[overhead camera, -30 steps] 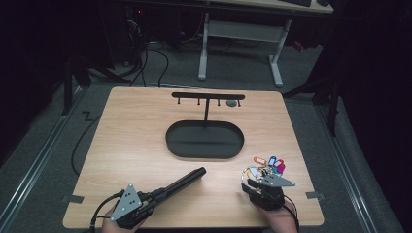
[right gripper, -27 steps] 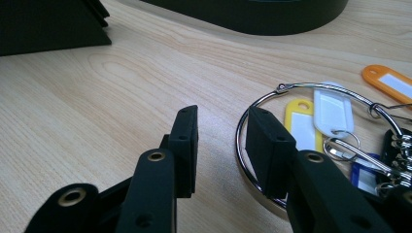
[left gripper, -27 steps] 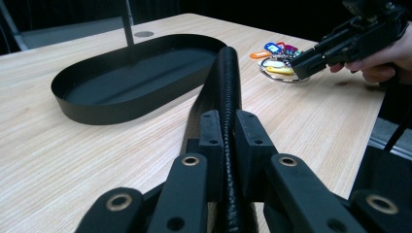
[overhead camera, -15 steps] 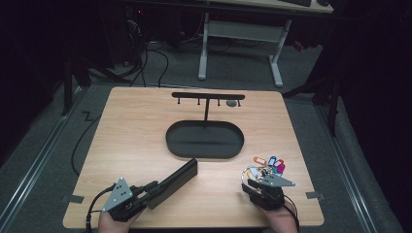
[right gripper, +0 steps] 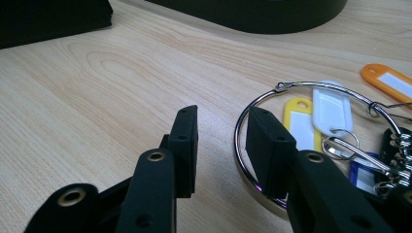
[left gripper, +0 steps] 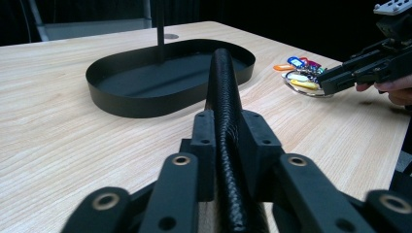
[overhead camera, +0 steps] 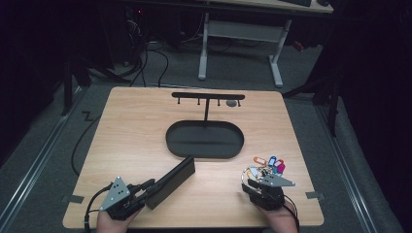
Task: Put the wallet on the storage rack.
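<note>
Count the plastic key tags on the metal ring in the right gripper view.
4: orange plastic key tag at far right; white one inside the metal ring; yellow one left of it; blue one lower right, partly covered. More may be hidden.

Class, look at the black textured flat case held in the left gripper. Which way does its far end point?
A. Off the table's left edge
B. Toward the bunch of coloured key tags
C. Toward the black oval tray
C: in the high view the black textured flat case, between the left gripper jaws, angles toward the black oval tray.
</note>
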{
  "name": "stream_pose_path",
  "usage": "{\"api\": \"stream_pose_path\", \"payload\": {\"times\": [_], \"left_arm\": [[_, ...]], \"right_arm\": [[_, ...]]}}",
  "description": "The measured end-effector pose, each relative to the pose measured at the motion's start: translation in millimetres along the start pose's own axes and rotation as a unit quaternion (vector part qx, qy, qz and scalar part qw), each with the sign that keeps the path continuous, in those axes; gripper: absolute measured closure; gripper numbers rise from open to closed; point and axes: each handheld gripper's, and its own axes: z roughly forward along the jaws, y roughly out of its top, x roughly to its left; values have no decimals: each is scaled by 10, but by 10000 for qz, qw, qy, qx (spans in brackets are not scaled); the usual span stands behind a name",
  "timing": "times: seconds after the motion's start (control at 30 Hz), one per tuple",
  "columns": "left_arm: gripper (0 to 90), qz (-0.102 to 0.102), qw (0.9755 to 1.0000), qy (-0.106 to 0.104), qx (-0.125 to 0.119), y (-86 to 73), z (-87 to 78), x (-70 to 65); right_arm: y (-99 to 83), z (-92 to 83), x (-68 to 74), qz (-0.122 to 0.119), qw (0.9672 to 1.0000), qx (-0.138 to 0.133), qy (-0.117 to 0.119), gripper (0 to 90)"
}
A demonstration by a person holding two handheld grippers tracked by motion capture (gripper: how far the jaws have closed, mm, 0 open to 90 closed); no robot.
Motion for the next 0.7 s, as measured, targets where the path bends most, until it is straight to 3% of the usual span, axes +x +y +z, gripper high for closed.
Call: {"api": "stream_pose_path", "payload": {"times": [0.17, 0.57, 0.7], "left_arm": [[631, 283, 9992, 27, 280, -21, 45, -47], [535, 475, 9971, 252, 544, -2, 97, -87], [515, 594, 9939, 247, 896, 63, 153, -112]], "right_arm": [[2, -4, -7, -1, 10000, -12, -9, 654], [2, -58, -11, 109, 9998, -86, -105, 625], [-6, -116, -23, 76, 9996, -185, -202, 587]]}}
